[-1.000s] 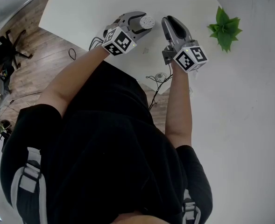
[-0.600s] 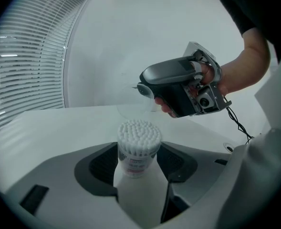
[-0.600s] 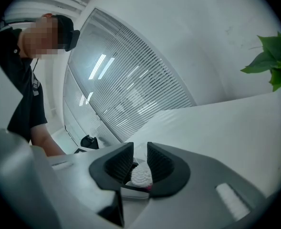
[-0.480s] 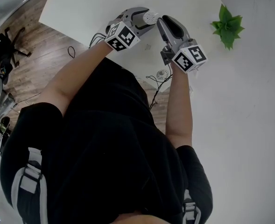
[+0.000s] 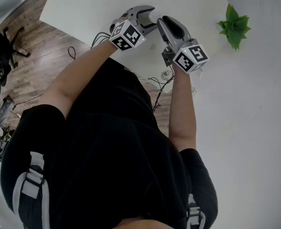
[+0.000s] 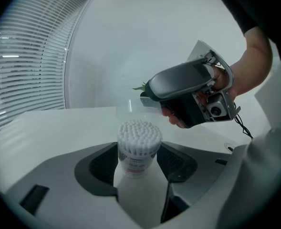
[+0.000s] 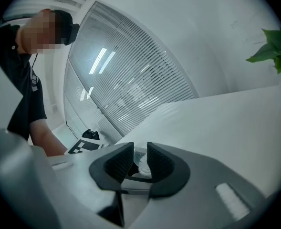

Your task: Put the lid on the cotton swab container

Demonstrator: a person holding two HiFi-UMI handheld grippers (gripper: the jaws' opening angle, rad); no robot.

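Left gripper view, bottom centre: left gripper (image 6: 139, 168) has its jaws set wide around the cotton swab container (image 6: 136, 152) and clamped on its body. Container upright, top open, swab heads bunched and showing above the label.

Just beyond it, at frame centre: the clear lid (image 6: 130, 107), faint, hanging above and slightly behind the swab heads, apart from them. It sits at the tip of the right gripper (image 6: 145, 98), which comes in from the right of the frame.

Right gripper view, lower centre: jaws drawn narrow, pinching the lid by its thin clear wall. Behind it, a white table (image 7: 235, 128); plant (image 7: 274, 51) at the upper right edge; slatted blinds (image 7: 130, 80) across the far middle.

Head view, top centre: both grippers meet over the table's near edge, tips nearly touching, container between them.

Step in hand, as I read it: lining up the lid over the open mouth; lid not yet seated.

Next move calls for centring the lid on the container's axis, levelling its rim, then bringing it straight down over the swab heads while the left gripper keeps the container upright. The lid is hard to see, so alignment needs care.
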